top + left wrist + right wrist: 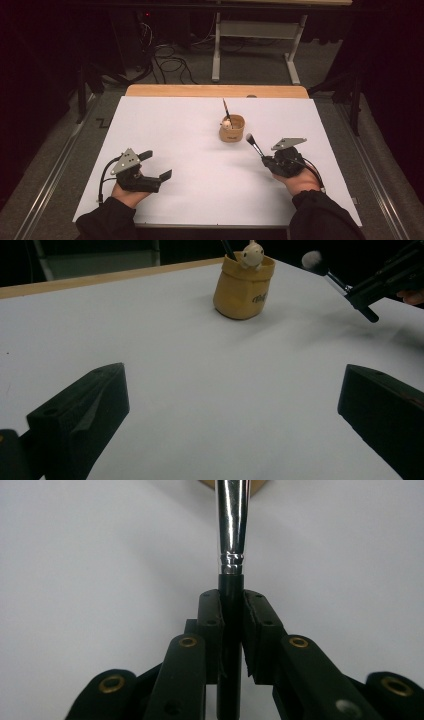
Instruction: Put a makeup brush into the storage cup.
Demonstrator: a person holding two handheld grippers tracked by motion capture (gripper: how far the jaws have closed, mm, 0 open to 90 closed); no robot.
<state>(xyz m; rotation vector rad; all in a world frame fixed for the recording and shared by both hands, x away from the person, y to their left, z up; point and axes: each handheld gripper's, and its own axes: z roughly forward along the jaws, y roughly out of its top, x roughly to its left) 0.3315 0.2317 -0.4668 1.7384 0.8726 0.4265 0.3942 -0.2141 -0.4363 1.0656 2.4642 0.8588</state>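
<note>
The right gripper [263,158] is clamped on the handle of a makeup brush [254,144], bristles up and just short of the tan cup [232,128] ahead, so a lift and tilt over its rim is judged due, while the left gripper [156,165] is held wide, empty.

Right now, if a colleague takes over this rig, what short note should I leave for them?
Right gripper: shut on the black-handled makeup brush with silver ferrule, bristles toward the tan cup-shaped holder.
Left gripper: open, holding nothing, low over the white table sheet.
Done: a dark brush and a pale round-topped piece stand in the holder.
Left: probably put the held brush in the holder.
</note>
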